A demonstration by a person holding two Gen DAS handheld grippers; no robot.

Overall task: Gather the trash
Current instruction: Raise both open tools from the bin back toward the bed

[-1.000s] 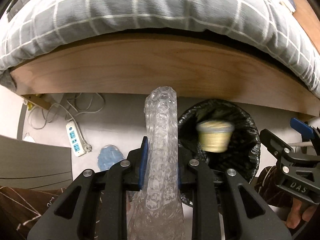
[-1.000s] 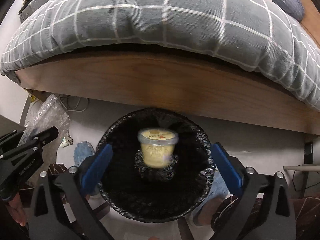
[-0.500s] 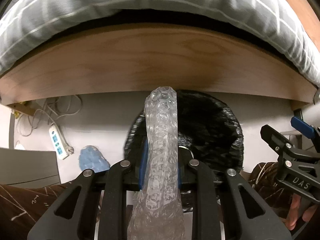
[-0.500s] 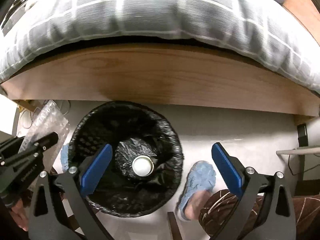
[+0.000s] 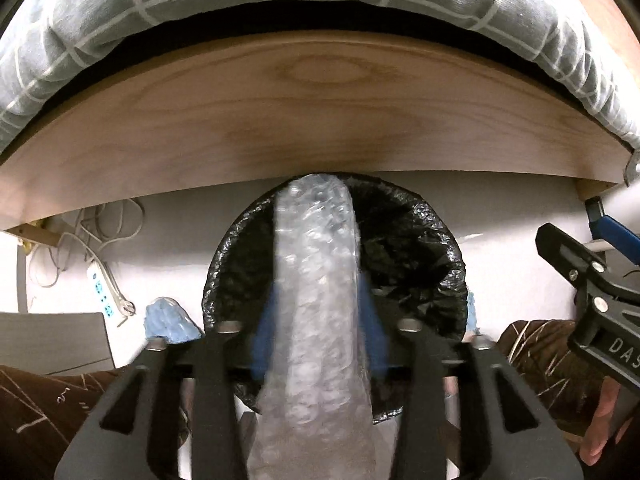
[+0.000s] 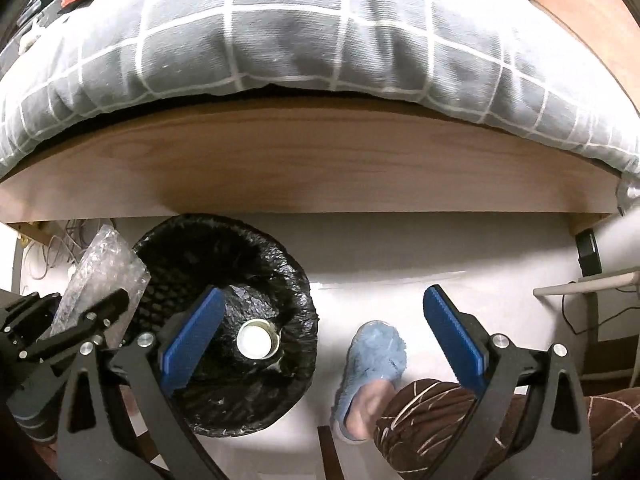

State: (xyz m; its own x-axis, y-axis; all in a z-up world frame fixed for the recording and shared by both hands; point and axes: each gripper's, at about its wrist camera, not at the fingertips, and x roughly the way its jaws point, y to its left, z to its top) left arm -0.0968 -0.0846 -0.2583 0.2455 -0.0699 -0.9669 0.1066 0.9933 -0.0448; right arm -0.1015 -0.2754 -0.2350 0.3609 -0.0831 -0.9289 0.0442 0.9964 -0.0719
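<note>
Both grippers are now sitting further right, the left gripper (image 5: 316,336) over the bin (image 5: 440,240) with jaws just opening off the bubble wrap (image 5: 320,280), the right gripper (image 6: 320,336) gaping empty. Letting go squarely above the opening should be dropping the roll in cleanly; its long axis is pointing away, toward the bed frame (image 5: 320,120).

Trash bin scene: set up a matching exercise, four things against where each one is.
Things:
1. bubble wrap
2. cup
3. slipper
4. power strip

Places:
A. on a foot, right of the bin
B. at the bottom of the bin
C. on the floor among cables
D. between the jaws of the left hand-held gripper

Pairs: 1-D, 2-B, 3-A, 4-C
</note>
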